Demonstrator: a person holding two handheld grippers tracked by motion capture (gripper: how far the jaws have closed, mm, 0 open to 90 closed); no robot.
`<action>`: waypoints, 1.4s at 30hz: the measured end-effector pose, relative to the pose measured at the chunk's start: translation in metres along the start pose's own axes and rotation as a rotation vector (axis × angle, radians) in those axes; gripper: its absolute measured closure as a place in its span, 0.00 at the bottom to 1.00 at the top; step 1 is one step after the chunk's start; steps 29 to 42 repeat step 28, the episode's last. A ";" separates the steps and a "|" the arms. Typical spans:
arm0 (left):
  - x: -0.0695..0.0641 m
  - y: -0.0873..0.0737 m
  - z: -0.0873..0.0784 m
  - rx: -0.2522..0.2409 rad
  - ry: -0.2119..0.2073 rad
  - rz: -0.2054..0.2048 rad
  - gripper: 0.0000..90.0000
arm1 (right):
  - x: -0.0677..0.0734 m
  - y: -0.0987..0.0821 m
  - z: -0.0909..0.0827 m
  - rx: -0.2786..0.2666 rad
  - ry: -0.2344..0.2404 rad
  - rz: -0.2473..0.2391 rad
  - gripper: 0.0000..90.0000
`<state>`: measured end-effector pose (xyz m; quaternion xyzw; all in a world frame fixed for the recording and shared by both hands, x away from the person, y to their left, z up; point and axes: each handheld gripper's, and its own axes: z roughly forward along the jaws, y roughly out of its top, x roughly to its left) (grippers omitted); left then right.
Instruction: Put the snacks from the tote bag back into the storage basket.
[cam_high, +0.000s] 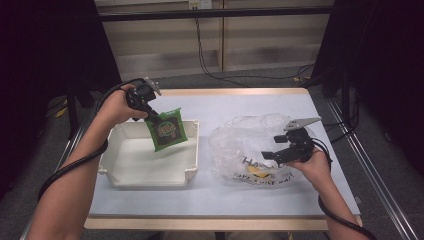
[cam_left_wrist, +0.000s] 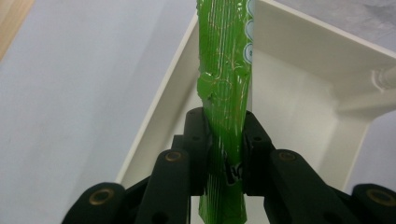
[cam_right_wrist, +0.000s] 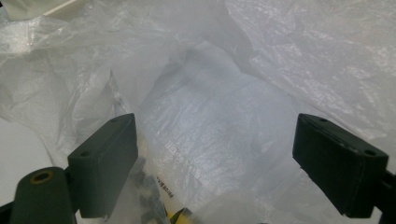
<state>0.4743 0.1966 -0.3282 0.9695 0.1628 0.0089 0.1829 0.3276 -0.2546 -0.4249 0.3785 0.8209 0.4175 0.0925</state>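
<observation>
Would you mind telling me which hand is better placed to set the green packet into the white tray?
Left: its tongs already pinch the green packet above the white tray.

This looks like a lab or test room set up for recording: a lone worktop (cam_high: 320, 150) with a pale top stands between black curtains (cam_high: 50, 45), loose cables (cam_high: 210, 65) trail over the grey floor (cam_high: 250, 80), and metal rails (cam_high: 372, 165) run beside it.

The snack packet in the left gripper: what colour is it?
Bright green packet, clearest in the high view.
</observation>
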 end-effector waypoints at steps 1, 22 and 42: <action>0.001 0.002 0.004 0.001 -0.004 0.005 0.85 | 0.000 0.000 0.000 0.002 -0.003 0.002 0.15; 0.009 -0.017 -0.011 -0.173 0.121 -0.187 0.22 | 0.006 0.002 -0.008 -0.019 0.009 -0.012 0.15; 0.001 -0.030 -0.017 -0.169 0.121 -0.189 0.18 | 0.012 0.007 -0.014 -0.033 0.018 -0.011 0.15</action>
